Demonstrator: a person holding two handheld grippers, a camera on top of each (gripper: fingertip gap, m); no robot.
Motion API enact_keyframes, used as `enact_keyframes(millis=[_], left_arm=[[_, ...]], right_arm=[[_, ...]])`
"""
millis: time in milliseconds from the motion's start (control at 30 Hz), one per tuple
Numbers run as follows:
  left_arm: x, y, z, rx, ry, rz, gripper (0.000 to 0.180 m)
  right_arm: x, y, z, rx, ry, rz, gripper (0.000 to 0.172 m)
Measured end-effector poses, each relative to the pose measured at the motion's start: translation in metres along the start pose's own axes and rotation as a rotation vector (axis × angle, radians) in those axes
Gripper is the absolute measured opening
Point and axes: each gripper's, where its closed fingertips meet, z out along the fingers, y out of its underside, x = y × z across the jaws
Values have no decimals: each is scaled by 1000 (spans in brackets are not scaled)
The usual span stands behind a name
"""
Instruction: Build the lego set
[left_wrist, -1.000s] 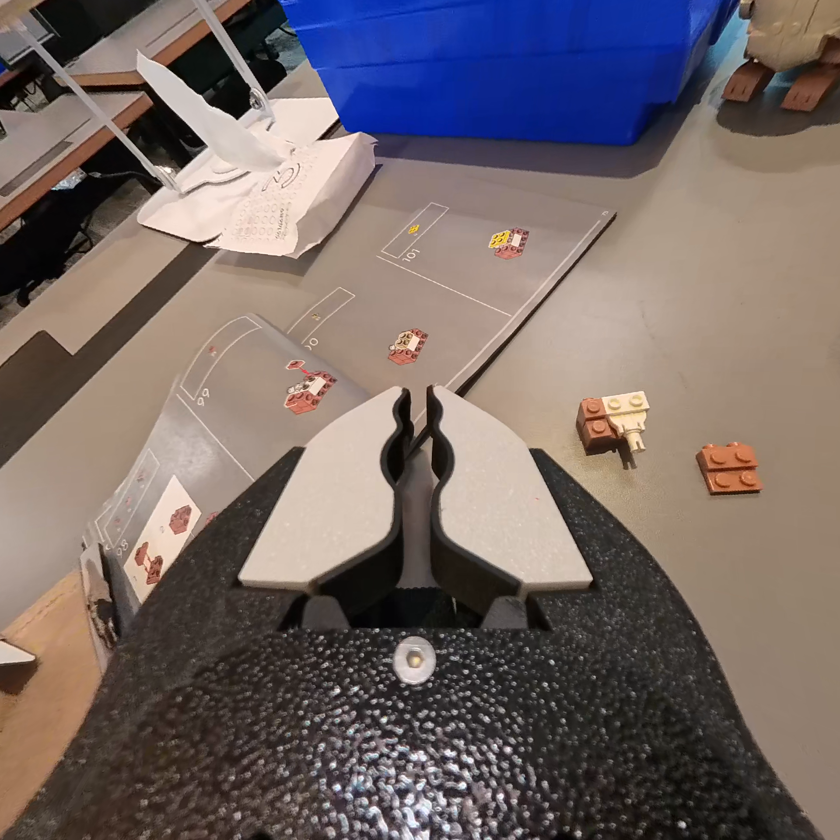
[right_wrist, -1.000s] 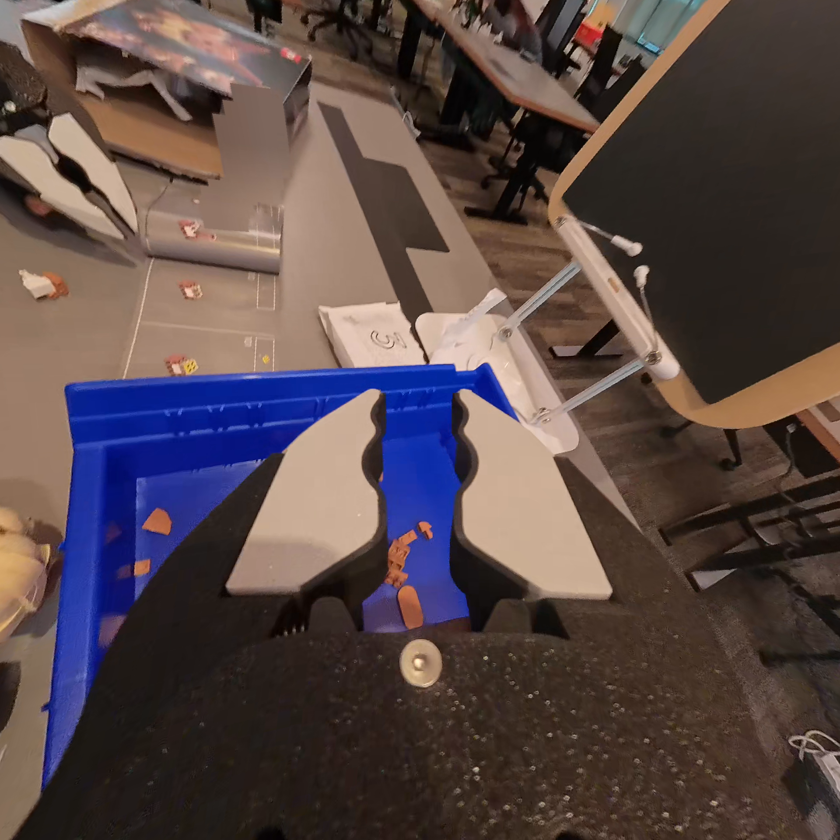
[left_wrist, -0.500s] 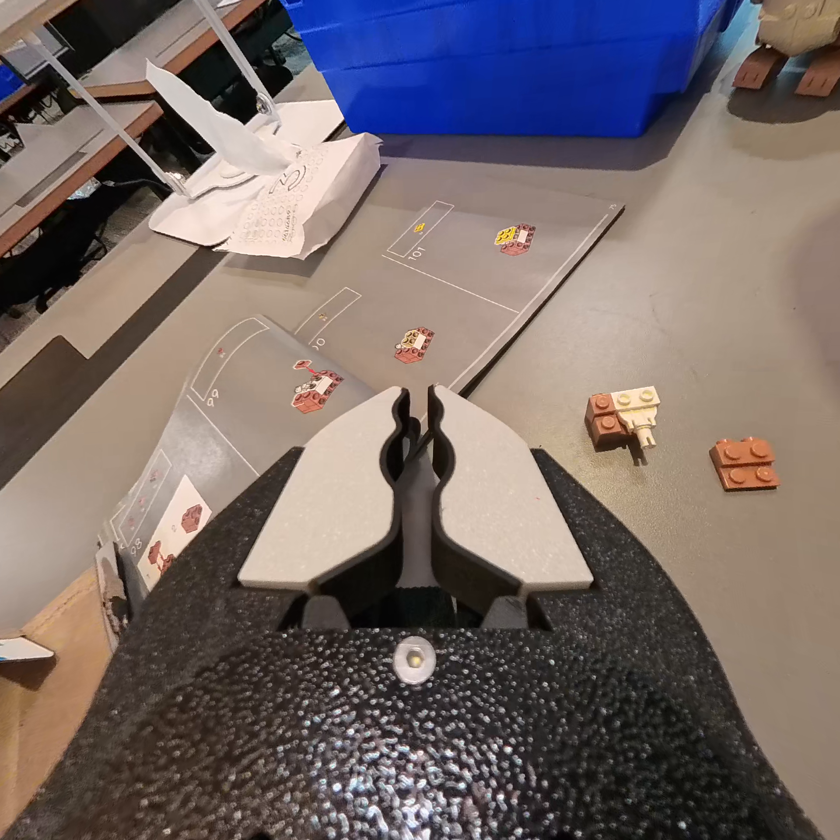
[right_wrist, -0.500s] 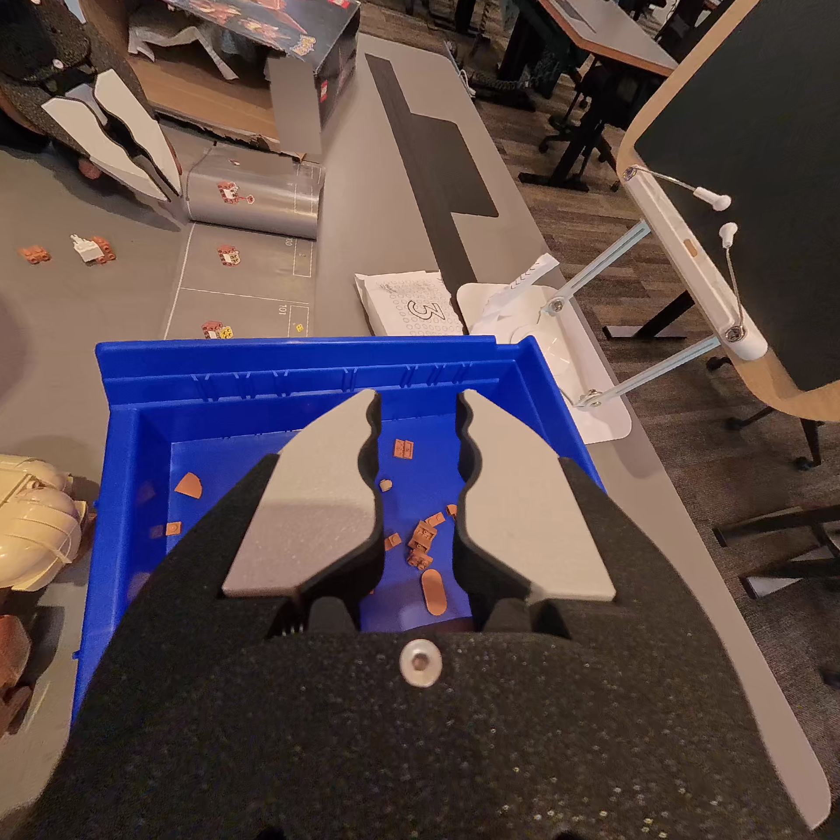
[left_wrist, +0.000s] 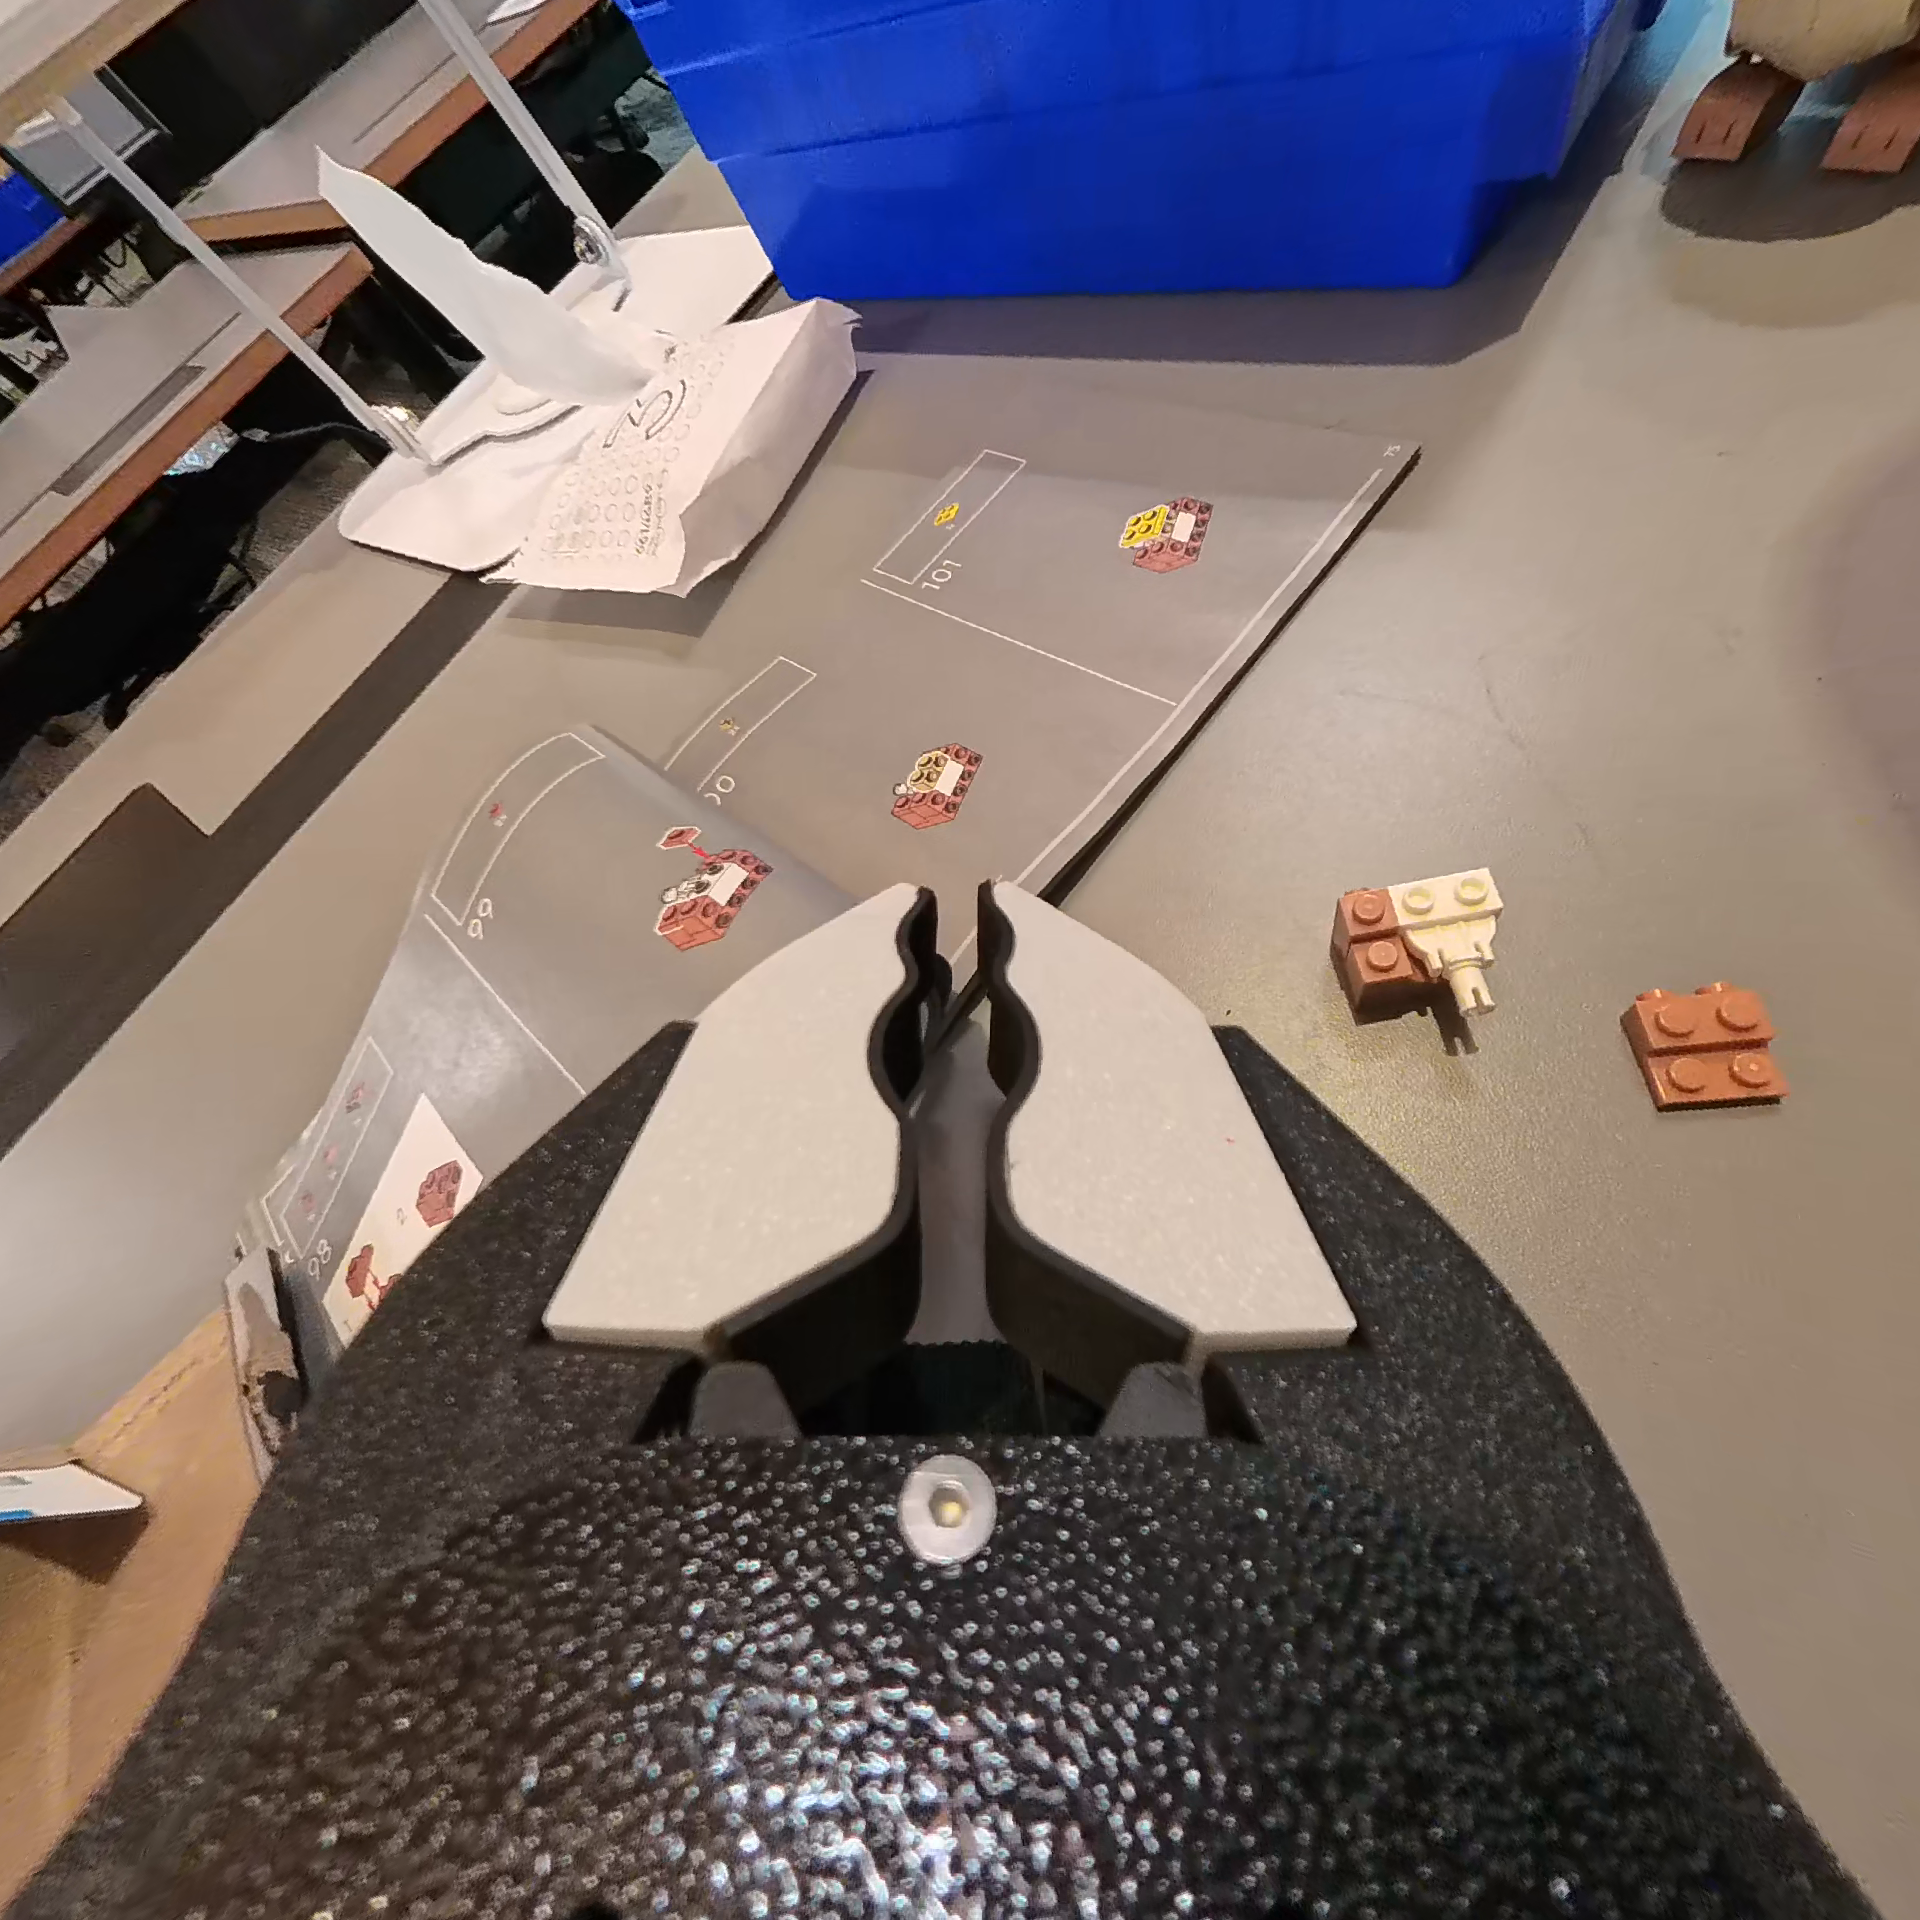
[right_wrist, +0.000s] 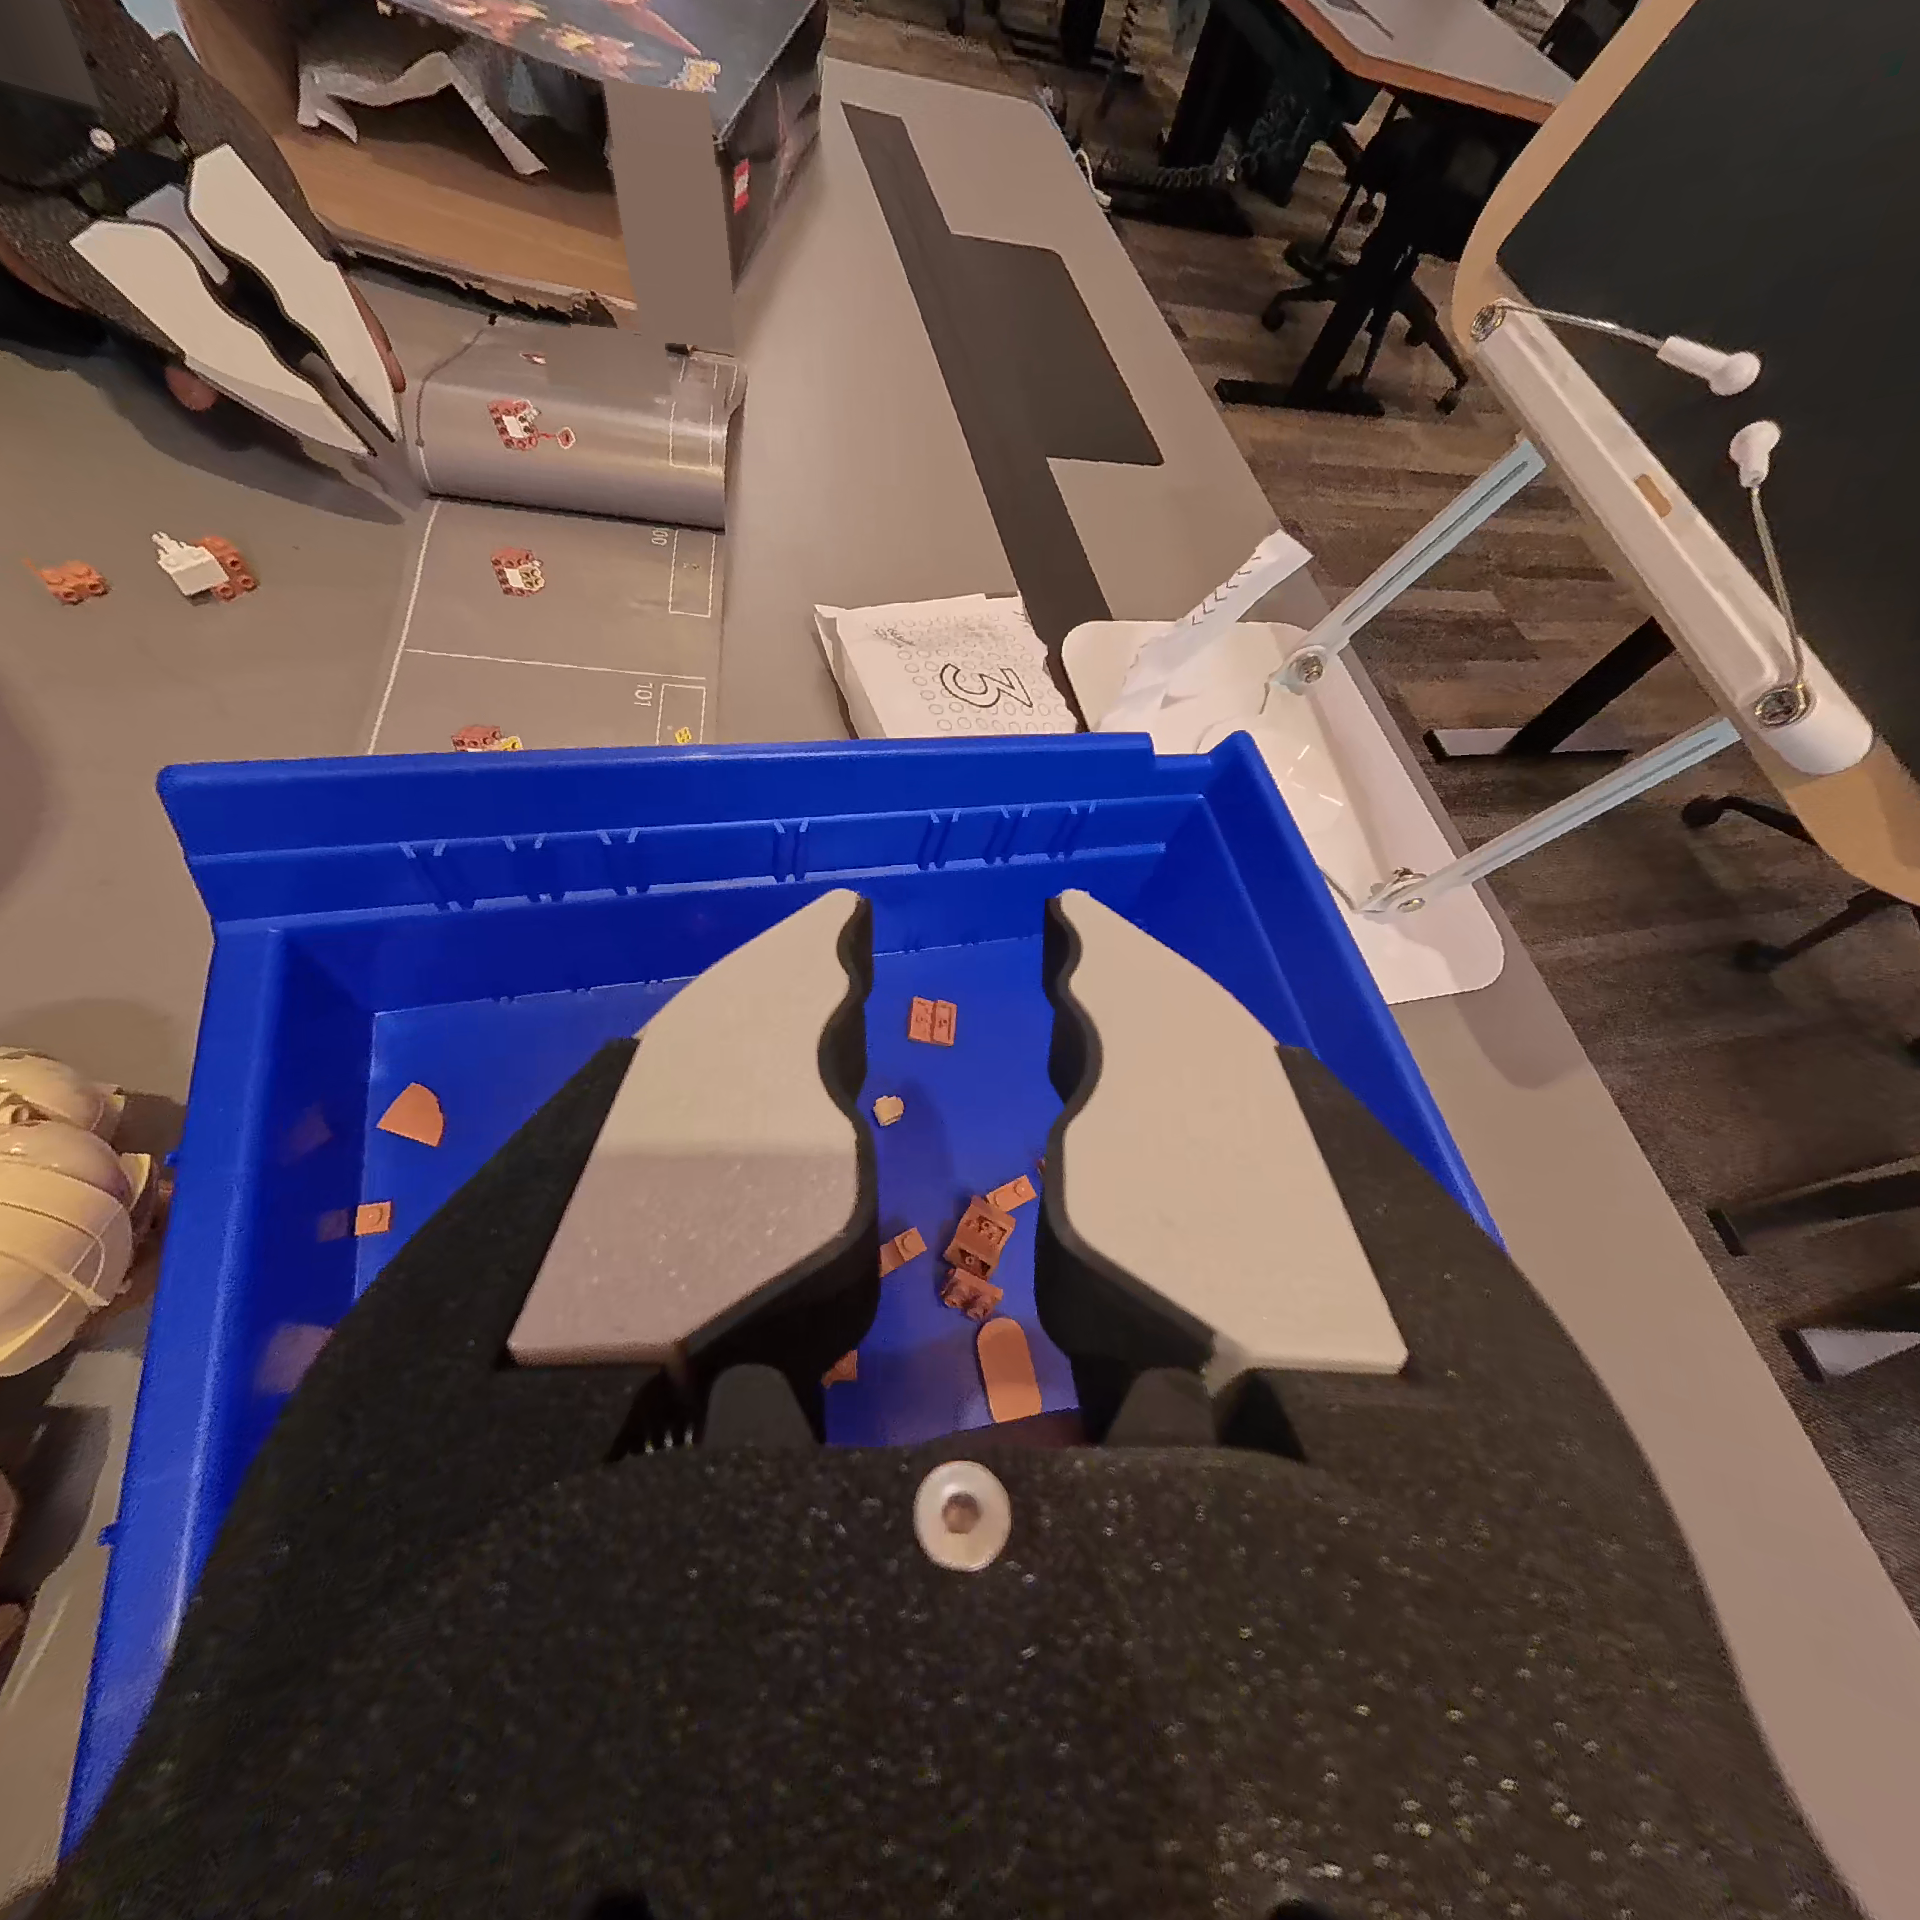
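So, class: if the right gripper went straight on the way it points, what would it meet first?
Most likely the floor of the blue plastic bin, near the small reddish-brown brick plate seen between the open right gripper fingers; depth is uncertain.

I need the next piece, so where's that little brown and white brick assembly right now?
In the left wrist view, the brown and white brick assembly lies on the grey table, right of the instruction booklet, beside a loose brown plate.

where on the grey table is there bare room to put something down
Bare patches: right of the manual up to the bin, beyond the two brick pieces; and the table strip between manual and black band. Crowded: the bin floor with loose bricks, and the corner by the paper bag and box.
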Motion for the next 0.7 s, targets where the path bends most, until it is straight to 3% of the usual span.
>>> enact_keyframes(millis=[500, 700], left_arm=[[1, 1, 1, -11, 0, 8, 6], [0, 2, 2, -17, -3, 8, 6]], right_arm=[[13, 0, -5, 102, -29, 139, 26], [12, 5, -1, 59, -31, 135, 24]])
